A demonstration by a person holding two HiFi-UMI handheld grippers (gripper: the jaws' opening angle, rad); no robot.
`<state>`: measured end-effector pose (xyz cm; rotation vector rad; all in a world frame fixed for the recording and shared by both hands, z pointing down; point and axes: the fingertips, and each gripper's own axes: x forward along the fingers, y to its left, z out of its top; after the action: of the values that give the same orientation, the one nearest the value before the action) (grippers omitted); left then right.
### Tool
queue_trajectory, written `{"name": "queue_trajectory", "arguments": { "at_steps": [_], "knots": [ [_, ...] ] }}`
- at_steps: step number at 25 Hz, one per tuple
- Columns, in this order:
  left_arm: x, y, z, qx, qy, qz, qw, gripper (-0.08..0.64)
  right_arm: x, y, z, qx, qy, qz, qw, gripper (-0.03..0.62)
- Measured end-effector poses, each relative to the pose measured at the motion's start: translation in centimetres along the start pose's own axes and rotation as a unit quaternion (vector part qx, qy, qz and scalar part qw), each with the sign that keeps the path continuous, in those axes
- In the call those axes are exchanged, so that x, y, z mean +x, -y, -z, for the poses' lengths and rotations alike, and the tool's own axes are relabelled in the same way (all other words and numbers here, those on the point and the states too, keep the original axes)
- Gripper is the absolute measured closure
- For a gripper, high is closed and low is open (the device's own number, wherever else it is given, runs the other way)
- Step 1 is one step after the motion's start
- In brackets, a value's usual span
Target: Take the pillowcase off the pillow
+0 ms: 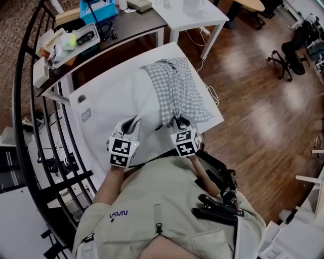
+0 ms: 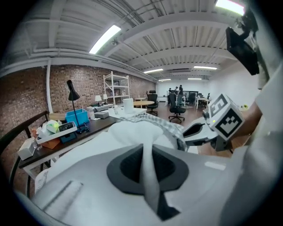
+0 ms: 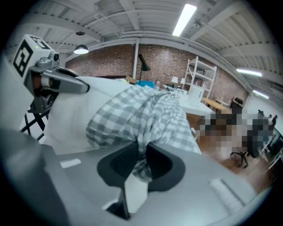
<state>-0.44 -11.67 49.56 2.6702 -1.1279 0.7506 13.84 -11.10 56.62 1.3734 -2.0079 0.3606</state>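
A white pillow [image 1: 147, 96] lies on the white table [image 1: 101, 96], and its bare near end faces me. The grey-checked pillowcase [image 1: 177, 88] covers its far and right part, bunched into folds. My left gripper [image 1: 132, 124] is shut on a pinch of the pillow's white cloth [image 2: 148, 150] at the near end. Right beside it, my right gripper [image 1: 178, 123] is shut on the gathered edge of the checked pillowcase [image 3: 141, 110]. In the right gripper view the left gripper [image 3: 66, 84] shows at the upper left against the white pillow [image 3: 75, 110].
A dark desk [image 1: 126, 28] beyond the table holds a blue box [image 1: 98, 10] and a tray of small items [image 1: 71, 43]. A white side table [image 1: 192, 15] stands at the back. A black railing [image 1: 45, 152] runs along the left. Wooden floor [image 1: 263, 111] and an office chair [image 1: 291, 53] lie to the right.
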Motion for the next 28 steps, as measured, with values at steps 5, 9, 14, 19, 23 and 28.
{"name": "queue_trajectory", "arguments": {
  "at_steps": [5,9,14,19,23,28],
  "knots": [
    [-1.1,-3.1,-1.6,-0.018,0.029,-0.024,0.9991,0.545,-2.2,4.6,-1.6,-0.003,0.027,0.066,0.997,0.545],
    [-1.5,-3.5,-1.5,-0.039,0.041,-0.018,0.9982,0.545,-2.6,9.1,-0.7,0.021,0.019,0.116,0.993,0.551],
    [-1.6,-1.8,0.8,-0.066,0.032,0.011,0.9972,0.545,-0.9,12.2,3.7,0.047,-0.038,0.141,0.988,0.572],
    [-0.2,0.1,3.9,-0.084,0.006,0.027,0.9961,0.545,1.3,10.4,7.8,0.076,-0.093,0.09,0.989,0.572],
    [0.1,1.8,3.6,-0.069,0.006,0.07,0.9952,0.474,0.3,10.2,8.6,0.092,-0.091,0.038,0.991,0.505],
    [-2.1,1.9,-1.5,-0.057,0.068,0.072,0.9934,0.396,-4.0,11.5,3.4,0.101,-0.011,0.025,0.995,0.413]
  ]
}}
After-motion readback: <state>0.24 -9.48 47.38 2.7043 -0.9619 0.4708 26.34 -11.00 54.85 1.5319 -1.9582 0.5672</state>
